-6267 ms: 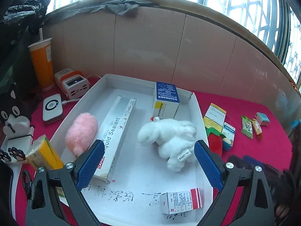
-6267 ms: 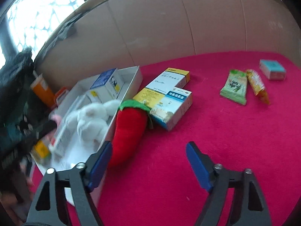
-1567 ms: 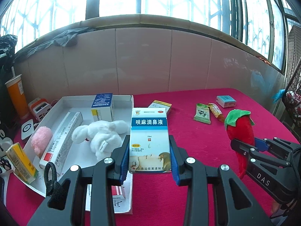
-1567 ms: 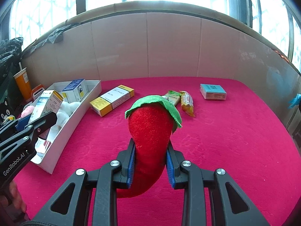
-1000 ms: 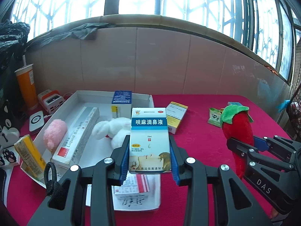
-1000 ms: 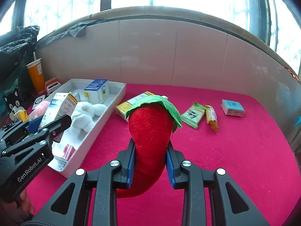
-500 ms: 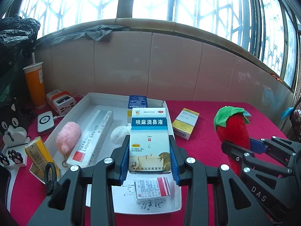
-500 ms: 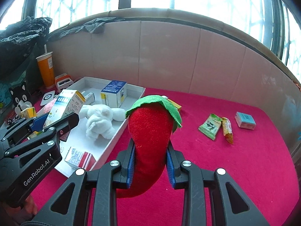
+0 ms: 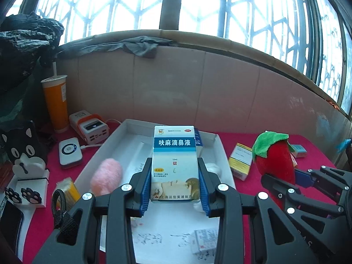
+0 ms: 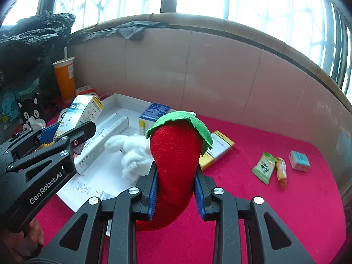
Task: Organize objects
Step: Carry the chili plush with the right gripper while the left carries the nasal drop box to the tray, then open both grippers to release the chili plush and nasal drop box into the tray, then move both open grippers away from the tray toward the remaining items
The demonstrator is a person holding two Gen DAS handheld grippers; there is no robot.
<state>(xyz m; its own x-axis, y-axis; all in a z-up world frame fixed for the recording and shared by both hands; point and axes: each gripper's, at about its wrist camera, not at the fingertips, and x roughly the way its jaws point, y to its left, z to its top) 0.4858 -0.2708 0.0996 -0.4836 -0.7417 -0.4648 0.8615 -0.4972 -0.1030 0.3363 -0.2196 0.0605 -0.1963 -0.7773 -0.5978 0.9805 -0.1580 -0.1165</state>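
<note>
My left gripper (image 9: 175,187) is shut on a blue and white medicine box (image 9: 175,160), held upright above the white tray (image 9: 220,154); this box also shows in the right wrist view (image 10: 84,112). My right gripper (image 10: 176,189) is shut on a red plush chili with a green cap (image 10: 176,154), held above the red cloth by the tray's right edge; it also shows in the left wrist view (image 9: 275,160). The tray (image 10: 123,99) holds a pink plush (image 9: 106,176), a white plush rabbit (image 10: 132,154), a long sealant box (image 10: 103,140) and a blue-topped box (image 10: 154,114).
A yellow and white box (image 10: 215,149), a green packet (image 10: 264,167), an orange packet (image 10: 281,171) and a small teal box (image 10: 299,160) lie on the red cloth. Left of the tray stand an orange cup (image 9: 56,103), a power bank (image 9: 90,127), a white device (image 9: 69,151) and cat ornaments (image 9: 24,154).
Both grippers have kept their hold and swung left: the tray has shifted to the centre of both views. The chili now sits closer to the tray's right edge.
</note>
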